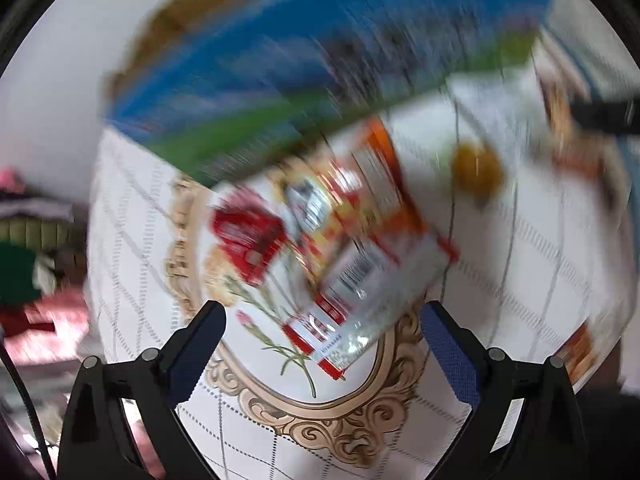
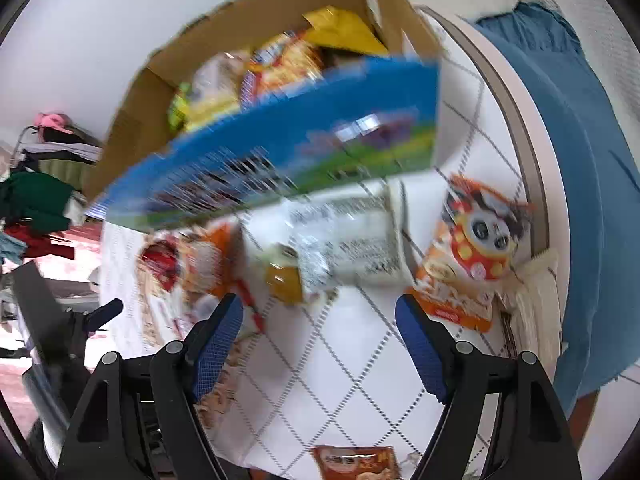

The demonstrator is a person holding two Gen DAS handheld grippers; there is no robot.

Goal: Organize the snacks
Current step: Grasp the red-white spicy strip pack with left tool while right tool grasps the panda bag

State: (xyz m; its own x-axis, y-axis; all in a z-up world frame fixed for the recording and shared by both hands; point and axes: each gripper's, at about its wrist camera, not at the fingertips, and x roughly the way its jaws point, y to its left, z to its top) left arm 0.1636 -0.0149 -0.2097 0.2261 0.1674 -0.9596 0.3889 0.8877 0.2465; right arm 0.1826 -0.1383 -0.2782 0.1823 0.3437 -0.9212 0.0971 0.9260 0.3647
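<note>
Both the left gripper (image 1: pixel 322 330) and right gripper (image 2: pixel 319 318) gape wide and empty, and the red-and-white snack packet (image 1: pixel 340 280) lies just ahead between the left jaws at frame centre, long axis running lower-left to upper-right, nearer the left hand.

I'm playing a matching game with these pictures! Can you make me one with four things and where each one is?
Things:
1. yellow bag
2. panda packet
3. blue cloth
4. right gripper

Places:
A. draped at the table's right edge
B. open, above the tablecloth
C. inside the cardboard box
D. lying on the table, right of the white packet

Pairs: 1-C, 2-D, 3-A, 4-B
</note>
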